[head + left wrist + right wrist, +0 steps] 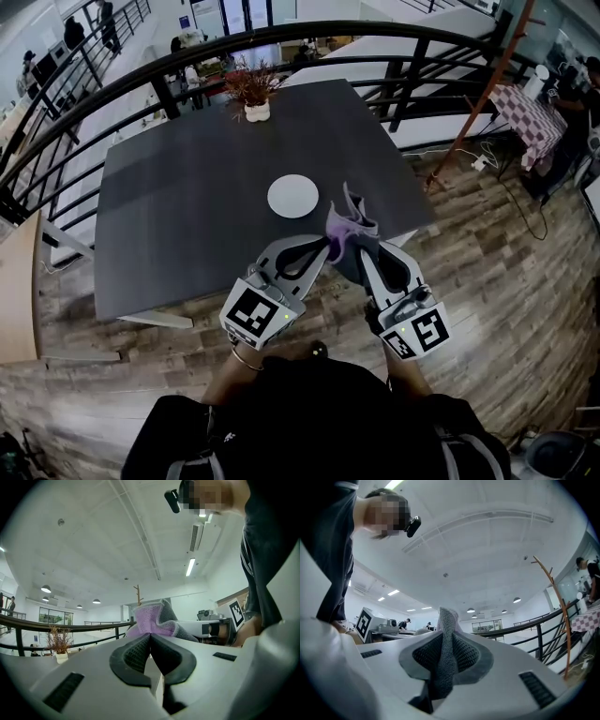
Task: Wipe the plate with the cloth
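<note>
Lilac-and-grey terry cloth (351, 223) clamped in right gripper (362, 244); left gripper (325, 247) jaws together; round white plate (292, 196) beyond.

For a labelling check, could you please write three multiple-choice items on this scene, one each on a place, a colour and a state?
1. Where is the plate?
A on the table
B on a shelf
C in a drawer

2. What colour is the plate?
A black
B white
C red

3. How is the right gripper?
A open and empty
B shut on the plate
C shut on the cloth

Key:
1 A, the plate lies flat on the dark table.
2 B, it shows white against the table.
3 C, the right gripper view shows grey cloth pinched between its jaws.
</note>
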Demonstrator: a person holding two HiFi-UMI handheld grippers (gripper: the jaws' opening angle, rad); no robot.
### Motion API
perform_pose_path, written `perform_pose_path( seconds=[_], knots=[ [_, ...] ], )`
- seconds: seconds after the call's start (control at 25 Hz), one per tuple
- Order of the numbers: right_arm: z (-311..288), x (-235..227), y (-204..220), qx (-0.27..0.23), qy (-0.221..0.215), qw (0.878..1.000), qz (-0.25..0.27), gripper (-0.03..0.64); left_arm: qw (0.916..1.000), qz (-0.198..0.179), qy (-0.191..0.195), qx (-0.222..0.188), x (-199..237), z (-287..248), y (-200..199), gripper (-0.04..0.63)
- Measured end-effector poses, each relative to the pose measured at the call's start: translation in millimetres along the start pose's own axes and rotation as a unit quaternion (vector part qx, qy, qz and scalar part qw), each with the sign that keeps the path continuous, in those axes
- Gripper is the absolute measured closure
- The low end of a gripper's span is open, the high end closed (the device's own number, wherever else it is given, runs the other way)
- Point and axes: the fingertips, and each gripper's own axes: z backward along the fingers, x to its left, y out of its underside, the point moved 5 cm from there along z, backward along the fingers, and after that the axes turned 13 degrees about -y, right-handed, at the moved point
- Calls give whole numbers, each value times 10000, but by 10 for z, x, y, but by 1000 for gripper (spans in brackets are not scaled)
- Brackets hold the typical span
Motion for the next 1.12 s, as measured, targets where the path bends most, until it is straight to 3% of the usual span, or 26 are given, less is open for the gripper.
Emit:
perform_pose_path(
  seconds=[0.2, 0.72, 0.84, 1.12],
  knots=[
    [20, -123, 17, -31, -84, 10000, 1, 557, 9997, 117, -161, 118, -24, -85, -6, 592],
    [-73, -215, 202, 70, -413, 9989, -217, 557, 9982, -49, -518, 297, 30, -2, 176, 592],
    [-134, -267, 208, 88, -407, 9989, -219, 558, 9971, 121, -611, 448, 99, -12, 217, 592],
    [-378, -446, 230, 77, -371, 9990, -248, 557, 9985, -58, -449, 302, 405, -224, 207, 592]
  ],
)
